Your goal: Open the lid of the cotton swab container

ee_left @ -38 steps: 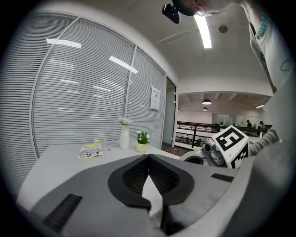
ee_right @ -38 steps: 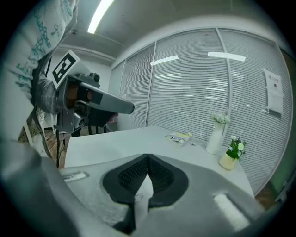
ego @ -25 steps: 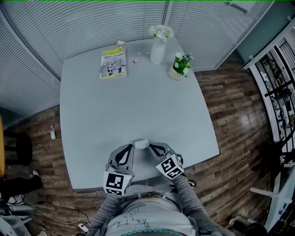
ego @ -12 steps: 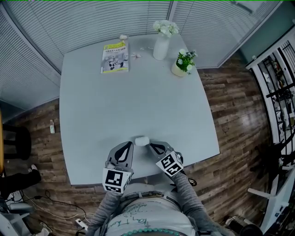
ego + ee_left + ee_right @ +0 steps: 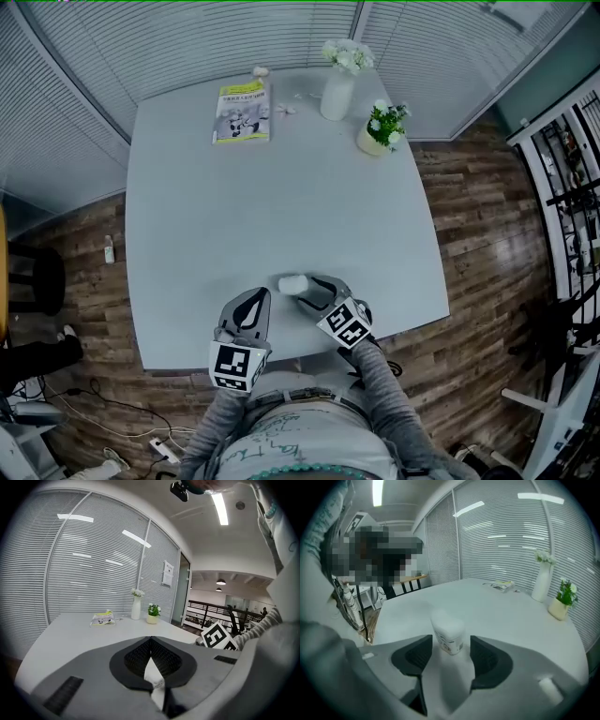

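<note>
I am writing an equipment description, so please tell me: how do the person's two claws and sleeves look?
The left claw and the right claw are smooth light grey shells with dark textured pads on the inside. Each carries a white cube printed with black square markers. The person's sleeves are grey.

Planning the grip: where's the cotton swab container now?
The cotton swab container sits at the table's near edge in the head view, between the right gripper's jaws, which have just been opening.
</note>
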A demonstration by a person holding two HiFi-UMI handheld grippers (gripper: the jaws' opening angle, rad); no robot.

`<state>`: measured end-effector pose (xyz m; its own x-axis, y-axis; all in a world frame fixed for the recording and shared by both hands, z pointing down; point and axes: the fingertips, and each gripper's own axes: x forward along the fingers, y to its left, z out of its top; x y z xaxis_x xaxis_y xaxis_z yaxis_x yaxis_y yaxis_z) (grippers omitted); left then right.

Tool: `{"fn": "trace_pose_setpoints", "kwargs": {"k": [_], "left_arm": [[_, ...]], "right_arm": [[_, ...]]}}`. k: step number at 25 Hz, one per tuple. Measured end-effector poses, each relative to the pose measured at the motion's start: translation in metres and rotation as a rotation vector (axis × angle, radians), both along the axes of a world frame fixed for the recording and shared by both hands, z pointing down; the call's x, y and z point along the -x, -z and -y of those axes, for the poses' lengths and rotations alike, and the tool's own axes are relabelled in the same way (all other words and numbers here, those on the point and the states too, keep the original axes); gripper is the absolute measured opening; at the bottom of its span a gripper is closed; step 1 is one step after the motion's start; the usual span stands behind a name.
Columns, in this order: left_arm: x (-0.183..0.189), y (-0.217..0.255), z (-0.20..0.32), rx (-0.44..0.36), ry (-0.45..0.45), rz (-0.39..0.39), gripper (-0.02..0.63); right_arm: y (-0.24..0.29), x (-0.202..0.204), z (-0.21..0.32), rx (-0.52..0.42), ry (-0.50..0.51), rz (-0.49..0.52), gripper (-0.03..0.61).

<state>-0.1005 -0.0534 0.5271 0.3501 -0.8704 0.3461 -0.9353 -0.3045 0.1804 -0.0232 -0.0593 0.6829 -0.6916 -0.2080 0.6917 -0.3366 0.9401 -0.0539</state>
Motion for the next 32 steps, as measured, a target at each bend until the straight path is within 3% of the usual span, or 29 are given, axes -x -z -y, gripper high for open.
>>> {"fn": "trace_pose_setpoints", "kwargs": {"k": [3, 9, 17, 24, 32], "left_arm": [[0.003, -0.001, -0.002, 0.004, 0.010, 0.003, -0.002], [0.010, -0.007, -0.009, 0.020, 0.022, 0.021, -0.002], [0.014, -0.019, -0.008, 0.053, -0.001, 0.041, -0.002], [0.007, -0.022, -0.001, 0.065, -0.048, 0.040, -0.002], [-0.006, -0.043, 0.004, 0.087, -0.193, 0.129, -0.002]], "right_arm": [[-0.006, 0.006, 0.002, -0.007, 0.050, -0.027, 0.270], [-0.015, 0.020, -0.001, -0.024, 0.155, -0.064, 0.273], [-0.024, 0.029, 0.004, -0.024, 0.168, -0.065, 0.261], [-0.023, 0.029, 0.004, -0.030, 0.176, -0.059, 0.258], [-0.025, 0.029, 0.005, -0.031, 0.175, -0.066, 0.258]]}}
